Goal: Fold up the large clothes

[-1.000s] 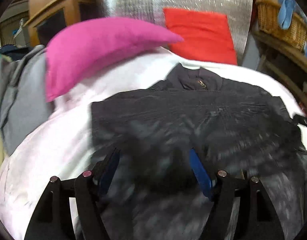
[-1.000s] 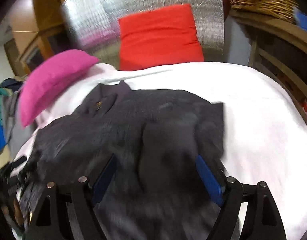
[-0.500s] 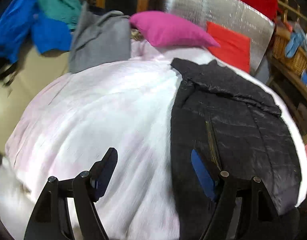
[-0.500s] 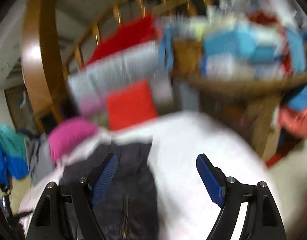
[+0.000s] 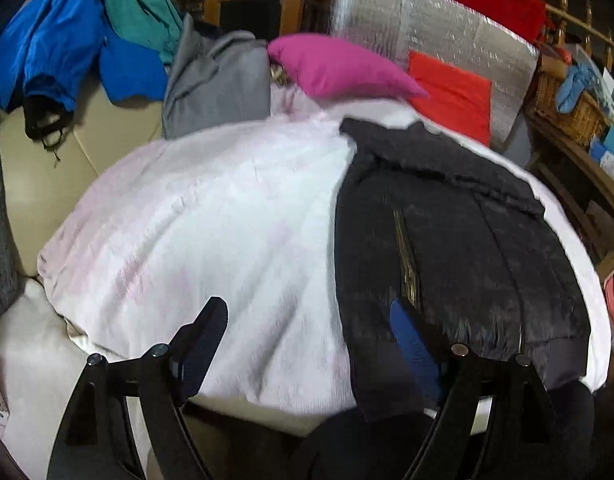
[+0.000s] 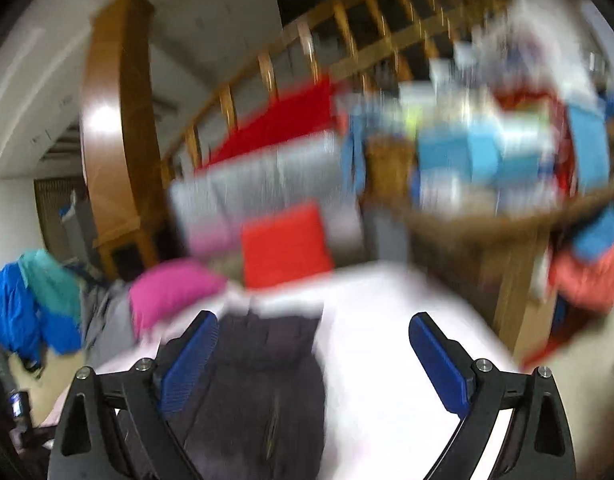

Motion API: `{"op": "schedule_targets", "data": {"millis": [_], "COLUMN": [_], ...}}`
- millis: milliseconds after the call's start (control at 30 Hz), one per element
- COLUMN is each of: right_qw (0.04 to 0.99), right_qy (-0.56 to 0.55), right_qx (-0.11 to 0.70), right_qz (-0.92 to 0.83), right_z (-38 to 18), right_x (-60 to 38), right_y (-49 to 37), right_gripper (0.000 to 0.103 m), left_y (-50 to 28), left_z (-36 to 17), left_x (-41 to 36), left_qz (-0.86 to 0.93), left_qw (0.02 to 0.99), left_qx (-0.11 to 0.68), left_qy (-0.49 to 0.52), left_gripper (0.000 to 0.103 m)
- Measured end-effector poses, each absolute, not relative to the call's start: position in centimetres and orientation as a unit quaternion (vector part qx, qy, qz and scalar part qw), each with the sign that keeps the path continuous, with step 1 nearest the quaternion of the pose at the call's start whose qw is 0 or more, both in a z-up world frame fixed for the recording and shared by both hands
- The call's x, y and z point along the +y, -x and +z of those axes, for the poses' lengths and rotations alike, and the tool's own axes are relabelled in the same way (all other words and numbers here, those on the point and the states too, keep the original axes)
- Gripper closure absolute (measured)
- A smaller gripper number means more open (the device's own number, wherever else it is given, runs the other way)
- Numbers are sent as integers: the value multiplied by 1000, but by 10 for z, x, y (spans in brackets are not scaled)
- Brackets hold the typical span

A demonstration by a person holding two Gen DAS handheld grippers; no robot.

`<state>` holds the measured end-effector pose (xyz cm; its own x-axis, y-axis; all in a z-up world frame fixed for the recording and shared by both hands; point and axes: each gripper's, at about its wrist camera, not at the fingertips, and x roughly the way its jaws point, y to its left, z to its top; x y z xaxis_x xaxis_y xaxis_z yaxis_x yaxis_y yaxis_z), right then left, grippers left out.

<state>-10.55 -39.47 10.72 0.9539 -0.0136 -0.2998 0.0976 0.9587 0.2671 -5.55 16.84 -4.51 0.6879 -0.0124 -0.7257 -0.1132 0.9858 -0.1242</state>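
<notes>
A black quilted jacket (image 5: 447, 248) lies folded lengthwise on the white blanket (image 5: 211, 232), collar toward the far end, zipper showing. My left gripper (image 5: 311, 344) is open and empty, held above the blanket's near edge just left of the jacket's hem. In the blurred right wrist view the jacket (image 6: 263, 384) lies below and between the fingers. My right gripper (image 6: 315, 364) is open and empty, raised above it.
A pink pillow (image 5: 339, 68), a red cushion (image 5: 451, 96) and a silver mat (image 5: 427, 28) stand at the far end. Grey clothes (image 5: 215, 84) and blue and teal jackets (image 5: 75, 40) are piled on the left. Wooden shelves with a wicker basket (image 5: 567, 108) run along the right.
Both grippers have pulled back and up from the jacket. The left one swung left and now looks over the blanket. The right one tilted upward toward the shelves. The jacket now lies narrower.
</notes>
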Motion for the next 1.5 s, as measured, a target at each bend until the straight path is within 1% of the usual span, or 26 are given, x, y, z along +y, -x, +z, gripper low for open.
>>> {"op": "schedule_targets", "data": {"millis": [133,233,367,433,533,800,833,867,900,967,1033,1100,1133,1167,1200,1233,1267,1333,1400,1500], "right_qw": [940,916,891,883,877,873,870,867,863,857,851,842,840,841,840,838,838,843,846,848], "right_qy": [-212,-260,-295,-302,-306,-289,-290,-292,-294,-295,-293,-296,-292,-286,-285,-290,-293,-297,-306,-324], "right_qx": [267,306,344,358,370,392,398,403,408,420,431,445,451,454,455,456,453,439,423,405], "right_qz": [-9,2,8,12,19,37,40,41,44,56,65,73,73,72,72,76,79,92,106,112], "right_z": [16,-30,-73,-86,-97,-103,-108,-111,-114,-121,-128,-136,-138,-139,-139,-139,-136,-123,-109,-98], "right_x": [-399,-404,-408,-408,-406,-394,-393,-392,-391,-386,-380,-375,-372,-370,-370,-371,-371,-372,-372,-376], "right_y": [88,86,81,77,68,44,38,34,29,20,12,6,3,2,2,2,3,9,14,19], "right_gripper": [7,8,15,19,21,22,22,25,27,33,38,52,61,66,71,82,91,93,93,94], "left_y": [51,47,33,26,17,7,7,7,6,5,4,3,3,3,4,4,5,9,10,13], "left_z": [-64,-76,-93,-100,-107,-108,-110,-111,-112,-114,-117,-119,-119,-119,-119,-117,-115,-110,-102,-93], "left_x": [161,160,160,158,153,134,132,132,131,132,134,138,139,140,142,141,142,141,141,145], "left_qz": [14,-4,-25,-43,-54,-101,-103,-106,-108,-103,-97,-92,-91,-91,-91,-88,-89,-94,-98,-109], "left_qw": [897,886,865,856,846,841,840,838,836,835,834,831,831,832,833,836,837,842,848,853], "left_qx": [435,454,482,491,504,506,508,510,513,516,519,524,524,524,523,521,518,510,499,484], "left_qy": [75,97,136,154,165,161,161,161,162,160,160,161,162,161,159,152,152,149,150,160], "left_gripper": [19,19,19,19,19,20,22,24,29,35,45,53,57,58,64,70,74,84,87,87]}}
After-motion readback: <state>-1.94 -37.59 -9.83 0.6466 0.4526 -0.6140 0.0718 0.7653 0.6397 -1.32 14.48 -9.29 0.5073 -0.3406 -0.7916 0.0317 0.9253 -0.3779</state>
